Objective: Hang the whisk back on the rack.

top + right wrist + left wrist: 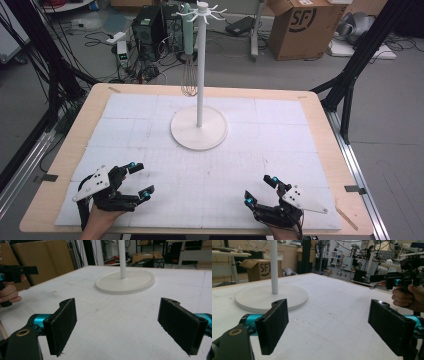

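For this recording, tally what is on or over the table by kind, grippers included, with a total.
Grippers: 2, left gripper and right gripper, both open and empty
Utensil stands: 1, white stand at the middle of the table
Whisks: 1, whisk with a pale green handle, hanging from the stand's top
Total: 4

The right gripper (117,327) has its two black jaws spread wide apart with nothing between them, low over a white table (112,322). Ahead of the jaws, a round white base (125,282) lies on the table with a white pole (122,258) rising from it. Beyond the left jaw, a hand (8,293) grips a black tool (17,271).
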A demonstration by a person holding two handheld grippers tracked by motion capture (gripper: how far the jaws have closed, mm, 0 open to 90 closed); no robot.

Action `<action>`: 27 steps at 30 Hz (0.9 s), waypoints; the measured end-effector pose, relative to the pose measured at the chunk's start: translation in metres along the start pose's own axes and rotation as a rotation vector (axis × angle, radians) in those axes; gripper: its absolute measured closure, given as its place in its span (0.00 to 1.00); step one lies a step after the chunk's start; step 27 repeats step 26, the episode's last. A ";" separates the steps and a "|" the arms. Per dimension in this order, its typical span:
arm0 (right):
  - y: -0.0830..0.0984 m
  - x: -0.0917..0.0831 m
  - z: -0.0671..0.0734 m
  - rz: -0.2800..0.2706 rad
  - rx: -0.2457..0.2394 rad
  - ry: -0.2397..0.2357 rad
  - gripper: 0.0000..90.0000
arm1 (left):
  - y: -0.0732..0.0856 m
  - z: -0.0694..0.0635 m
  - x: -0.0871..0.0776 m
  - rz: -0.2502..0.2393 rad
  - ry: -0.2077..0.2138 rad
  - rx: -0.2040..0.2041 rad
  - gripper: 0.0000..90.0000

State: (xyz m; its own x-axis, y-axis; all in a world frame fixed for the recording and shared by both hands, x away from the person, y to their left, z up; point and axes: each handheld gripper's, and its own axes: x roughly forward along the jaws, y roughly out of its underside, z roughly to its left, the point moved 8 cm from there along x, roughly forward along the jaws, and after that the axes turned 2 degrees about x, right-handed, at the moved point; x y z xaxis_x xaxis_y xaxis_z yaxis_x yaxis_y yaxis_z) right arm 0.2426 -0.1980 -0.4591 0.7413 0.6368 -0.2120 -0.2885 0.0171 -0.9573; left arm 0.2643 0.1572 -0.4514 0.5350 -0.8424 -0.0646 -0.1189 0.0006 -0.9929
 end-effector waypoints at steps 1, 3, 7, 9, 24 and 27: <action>0.000 0.000 0.000 0.000 -0.003 0.000 0.16 | 0.000 0.000 0.000 -0.005 -0.001 -0.006 0.19; 0.000 0.001 0.001 0.000 -0.006 -0.001 0.16 | 0.002 0.002 -0.001 -0.009 -0.003 -0.011 0.19; 0.001 0.001 0.000 0.006 0.001 0.003 0.16 | 0.010 0.004 0.001 0.020 0.003 -0.032 0.19; 0.001 0.002 0.000 0.006 0.000 0.001 0.16 | 0.012 0.005 0.001 0.034 0.002 -0.045 0.20; 0.001 0.001 0.001 0.003 -0.003 -0.005 0.16 | 0.013 0.006 0.001 0.030 -0.004 -0.060 0.19; 0.001 0.001 0.001 0.002 -0.002 -0.004 0.16 | 0.013 0.007 0.002 0.028 -0.009 -0.073 0.19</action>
